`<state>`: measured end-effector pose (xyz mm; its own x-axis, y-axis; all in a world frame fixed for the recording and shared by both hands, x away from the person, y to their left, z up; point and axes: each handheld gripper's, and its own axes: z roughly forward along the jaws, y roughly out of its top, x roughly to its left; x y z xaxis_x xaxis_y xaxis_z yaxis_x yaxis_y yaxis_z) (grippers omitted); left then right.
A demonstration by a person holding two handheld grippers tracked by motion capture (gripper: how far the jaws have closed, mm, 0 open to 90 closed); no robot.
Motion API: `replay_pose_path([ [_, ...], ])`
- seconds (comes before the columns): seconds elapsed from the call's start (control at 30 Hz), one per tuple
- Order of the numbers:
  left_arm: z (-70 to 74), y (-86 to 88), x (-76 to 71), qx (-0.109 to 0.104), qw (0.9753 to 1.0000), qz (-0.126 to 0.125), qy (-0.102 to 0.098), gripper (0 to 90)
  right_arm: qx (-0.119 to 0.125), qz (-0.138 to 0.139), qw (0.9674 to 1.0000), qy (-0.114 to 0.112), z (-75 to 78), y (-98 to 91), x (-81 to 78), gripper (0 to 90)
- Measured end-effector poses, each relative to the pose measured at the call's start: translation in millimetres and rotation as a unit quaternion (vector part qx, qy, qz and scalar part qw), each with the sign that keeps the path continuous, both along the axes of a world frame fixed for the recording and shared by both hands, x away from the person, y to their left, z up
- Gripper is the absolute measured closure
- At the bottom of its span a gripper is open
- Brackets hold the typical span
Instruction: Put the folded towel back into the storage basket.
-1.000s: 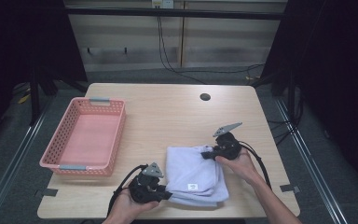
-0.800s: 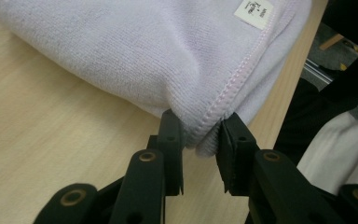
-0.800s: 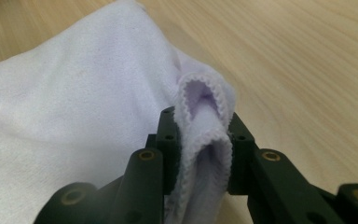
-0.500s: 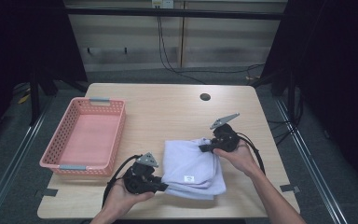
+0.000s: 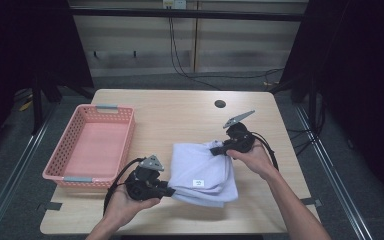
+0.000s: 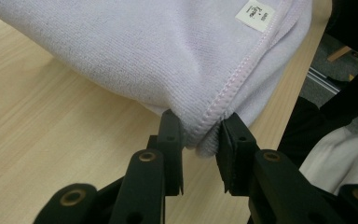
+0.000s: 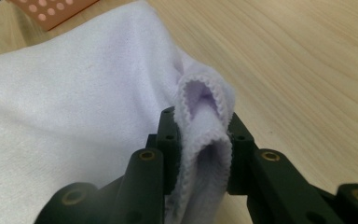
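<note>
A folded pale lilac towel [image 5: 200,172] with a small white label hangs between my two grippers, lifted off the wooden table [image 5: 180,120]. The left gripper [image 5: 169,190] pinches its near left corner; in the left gripper view the stitched hem of the towel [image 6: 168,51] is clamped between the black jaws of that gripper [image 6: 199,140]. The right gripper [image 5: 216,148] holds the far right corner; in the right gripper view a bunched fold of the towel [image 7: 74,116] is squeezed between the jaws of this gripper [image 7: 204,140].
A pink plastic basket [image 5: 55,172] stands on the left part of the table, a corner of the basket [image 7: 51,9] showing in the right gripper view. A small dark hole [image 5: 220,104] sits near the far edge. Dark floor and cables lie beyond the table.
Both hands have risen and drifted toward the far side, carrying the towel's corners up with them; the cloth now sags between the grippers instead of lying flat.
</note>
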<state>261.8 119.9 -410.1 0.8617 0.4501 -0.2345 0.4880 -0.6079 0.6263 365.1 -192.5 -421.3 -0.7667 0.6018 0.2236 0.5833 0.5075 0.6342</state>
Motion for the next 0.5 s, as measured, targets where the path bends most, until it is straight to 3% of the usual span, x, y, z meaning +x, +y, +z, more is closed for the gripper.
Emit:
replay_pose_path([
  [0.5, 23.9, 20.1, 8.8, -0.011, 0.9994, 0.027, -0.017, 72.8, 0.023, 0.0, 0.9997, 0.003, 28.6, 16.3, 21.7, 73.5],
])
